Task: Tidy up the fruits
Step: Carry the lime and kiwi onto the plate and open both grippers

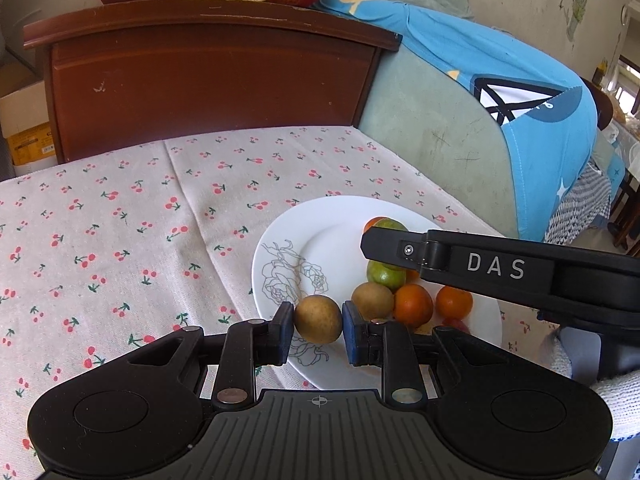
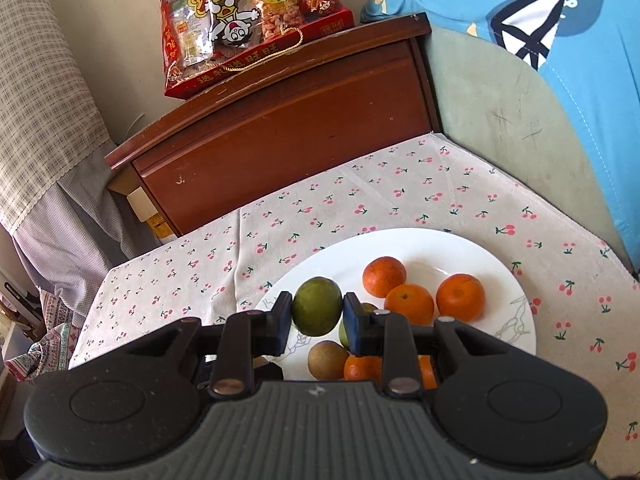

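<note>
white glazed plate (image 2: 472, 240); each tool clamps one smooth round fruit.

Things around the table

A cherry-print tablecloth (image 1: 120, 208) covers the table. Behind it stands a brown wooden cabinet (image 2: 280, 136) with a red snack gift bag (image 2: 240, 20) on top. A blue blanket (image 1: 500, 80) lies beside it.

The left gripper (image 1: 318, 322) and right gripper (image 2: 317, 312) both point downward, each clamped on something round.
</note>
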Available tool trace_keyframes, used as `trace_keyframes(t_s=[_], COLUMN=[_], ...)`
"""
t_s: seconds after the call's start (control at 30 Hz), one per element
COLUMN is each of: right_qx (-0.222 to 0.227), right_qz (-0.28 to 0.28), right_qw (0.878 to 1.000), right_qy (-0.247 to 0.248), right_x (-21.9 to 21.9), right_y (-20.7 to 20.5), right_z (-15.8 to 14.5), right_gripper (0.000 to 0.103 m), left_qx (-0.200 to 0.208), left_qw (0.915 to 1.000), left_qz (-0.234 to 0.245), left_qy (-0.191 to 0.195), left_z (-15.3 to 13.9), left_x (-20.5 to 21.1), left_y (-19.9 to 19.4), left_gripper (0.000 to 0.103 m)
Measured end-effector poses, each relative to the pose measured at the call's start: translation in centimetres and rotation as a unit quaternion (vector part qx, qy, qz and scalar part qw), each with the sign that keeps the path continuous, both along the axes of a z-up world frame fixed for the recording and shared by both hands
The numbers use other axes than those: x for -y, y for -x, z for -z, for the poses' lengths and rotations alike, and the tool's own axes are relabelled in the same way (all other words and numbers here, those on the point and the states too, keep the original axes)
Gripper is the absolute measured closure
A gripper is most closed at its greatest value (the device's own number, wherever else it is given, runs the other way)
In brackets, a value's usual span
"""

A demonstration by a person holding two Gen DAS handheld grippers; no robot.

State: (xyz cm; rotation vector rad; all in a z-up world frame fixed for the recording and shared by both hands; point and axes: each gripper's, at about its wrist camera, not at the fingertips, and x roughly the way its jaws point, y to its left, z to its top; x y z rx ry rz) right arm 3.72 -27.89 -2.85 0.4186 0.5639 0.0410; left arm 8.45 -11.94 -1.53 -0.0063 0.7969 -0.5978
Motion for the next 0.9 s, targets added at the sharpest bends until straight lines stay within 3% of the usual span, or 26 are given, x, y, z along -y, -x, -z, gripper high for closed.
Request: trace_keyframes(t_s=[0.2,0.33,0.43,0.53,0.9], right_qx=[0.006,0.005,0.006,0.003,-0.015], right_qz=[0.008,0.014,0.020,0.024,0.067], right_qw=[1.000,1.000,1.000,1.000,0.998], right_qy=[-0.002,-0.005,-0.005,-0.002,0.013], right_x=[0.2,0.3,0.4,0.4,0.8], right_y=[0.3,0.6,0.8,1.1,2.9], right_z=[-0.3,-0.5,-0.8,-1.0,-2.1], right_gripper=[0.072,0.067,0.055,0.054,0.043], left_qx=[0.010,0.017,0.021,0.022,0.021], left_qw=[0.9999,0.9997,0.9995,0.9995,0.9985], left_qz=[0.003,-0.001,-0.006,-0.009,-0.026], left_qy=[-0.012,-0.017,-0.021,-0.021,-0.043], left_z=[-0.4,-0.8,-1.2,-1.6,-2.7], left_x=[0.4,0.5,0.5,0.5,0.0], left_y=[0.3,0.6,0.8,0.9,1.9], left_gripper=[0.077,0.059,0.049,0.036,0.026])
